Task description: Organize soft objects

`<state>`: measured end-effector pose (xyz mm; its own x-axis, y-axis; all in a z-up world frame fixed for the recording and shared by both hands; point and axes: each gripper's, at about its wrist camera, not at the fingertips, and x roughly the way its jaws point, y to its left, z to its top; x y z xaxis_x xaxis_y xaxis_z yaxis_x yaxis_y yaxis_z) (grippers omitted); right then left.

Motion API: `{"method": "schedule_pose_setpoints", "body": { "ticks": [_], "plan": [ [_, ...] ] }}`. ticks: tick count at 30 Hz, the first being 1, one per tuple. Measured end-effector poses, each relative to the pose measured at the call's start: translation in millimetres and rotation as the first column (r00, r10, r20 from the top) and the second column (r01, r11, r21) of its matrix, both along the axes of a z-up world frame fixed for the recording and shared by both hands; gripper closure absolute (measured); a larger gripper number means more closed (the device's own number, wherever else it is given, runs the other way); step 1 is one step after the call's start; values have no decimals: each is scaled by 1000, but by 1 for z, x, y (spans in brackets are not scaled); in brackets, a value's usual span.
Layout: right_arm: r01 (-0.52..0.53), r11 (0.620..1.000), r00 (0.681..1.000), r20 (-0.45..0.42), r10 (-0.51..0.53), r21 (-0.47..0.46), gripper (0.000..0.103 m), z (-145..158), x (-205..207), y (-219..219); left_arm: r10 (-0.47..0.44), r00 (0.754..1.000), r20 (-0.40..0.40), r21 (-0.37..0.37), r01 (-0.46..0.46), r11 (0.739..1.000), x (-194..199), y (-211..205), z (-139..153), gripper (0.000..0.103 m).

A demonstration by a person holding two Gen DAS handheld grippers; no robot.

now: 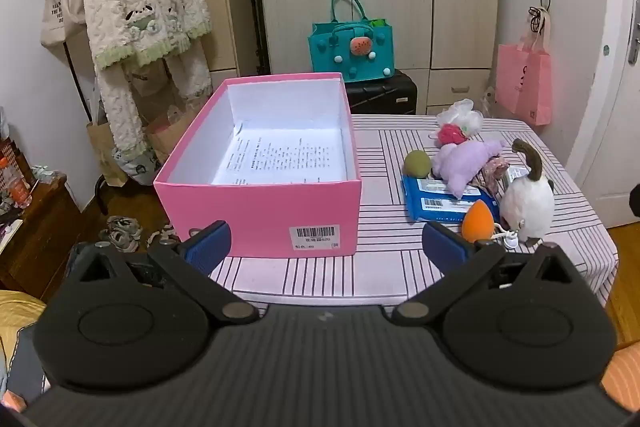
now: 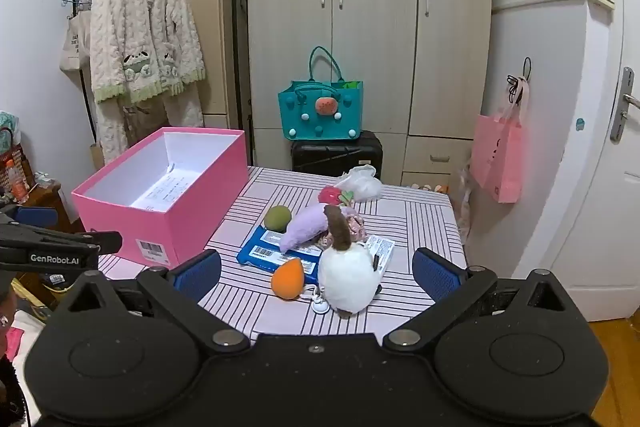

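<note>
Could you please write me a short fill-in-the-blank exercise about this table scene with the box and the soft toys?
1. The open box on the striped table is coloured ____.
2. The orange sponge lies right beside the white ____ toy.
3. Both the left gripper and the right gripper have their jaws ____.
4. The box holds only a printed ____.

Missing words: pink; cat; open; paper

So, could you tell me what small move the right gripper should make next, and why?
Probably ease the right gripper forward and down over the white plush cat. Its jaws stand open and empty, the cat lies nearest between them, and the pink box holds no soft things yet.
</note>
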<state>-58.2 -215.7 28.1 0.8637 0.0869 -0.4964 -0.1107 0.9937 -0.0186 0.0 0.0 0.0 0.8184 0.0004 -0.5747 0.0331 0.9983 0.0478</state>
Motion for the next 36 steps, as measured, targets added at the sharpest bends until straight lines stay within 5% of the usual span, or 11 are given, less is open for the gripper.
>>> {"method": "schedule_pose_setpoints", "body": {
  "ticks": [17, 36],
  "plan": [
    [19, 1000, 999, 50, -19, 5, 0, -11, -18, -3, -21, 997, 69, -7, 21, 1000, -17, -6, 0, 0],
    [32, 999, 999, 14, -31, -19, 0, -14, -9, -9, -4, 1000, 8, -18, 4, 1000, -10, -2, -5, 0]
  ]
}}
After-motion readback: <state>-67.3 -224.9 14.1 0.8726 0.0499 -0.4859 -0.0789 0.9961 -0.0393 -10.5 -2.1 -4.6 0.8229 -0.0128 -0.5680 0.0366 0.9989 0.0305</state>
